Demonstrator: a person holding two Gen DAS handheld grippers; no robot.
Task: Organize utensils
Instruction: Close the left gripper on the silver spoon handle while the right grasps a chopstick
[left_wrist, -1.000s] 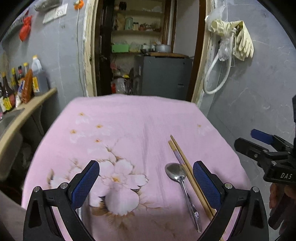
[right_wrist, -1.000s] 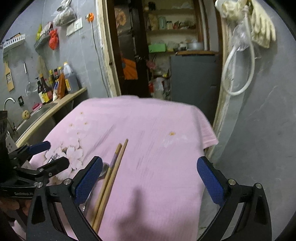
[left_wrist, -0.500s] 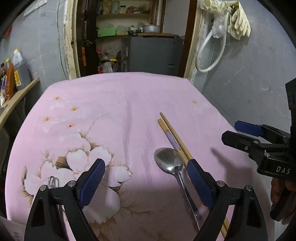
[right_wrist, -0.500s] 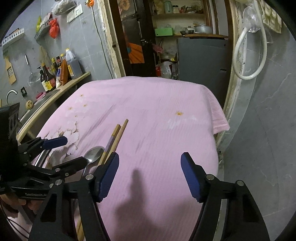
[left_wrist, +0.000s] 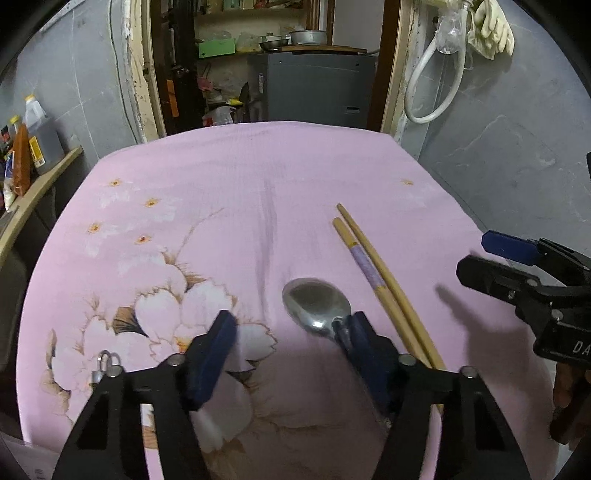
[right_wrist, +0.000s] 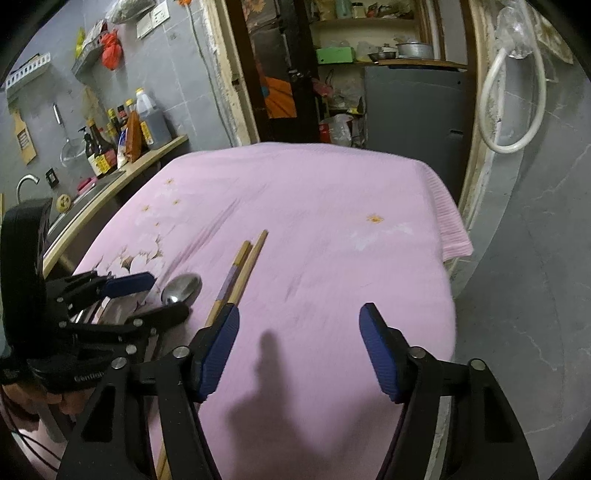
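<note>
Left claw (left_wrist: 291, 332) is held wide over the spoon (left_wrist: 317, 306); right claw (right_wrist: 299, 347) wide, beside the chopsticks (right_wrist: 240, 273), near the table's (right_wrist: 332, 192) right edge.

Legible text, two items, both partial:
- "DA", white letters cut off by the frame edge, on the black body of the right gripper (left_wrist: 496, 258), seen to the right of the chopsticks (left_wrist: 384, 284) in the left wrist view.
- "Genrob"-like white lettering, blurred and uncertain, on the black body of the left gripper (right_wrist: 147, 297), left of the chopsticks in the right wrist view.

Bottle labels (right_wrist: 101, 160) on the counter: unreadable.
</note>
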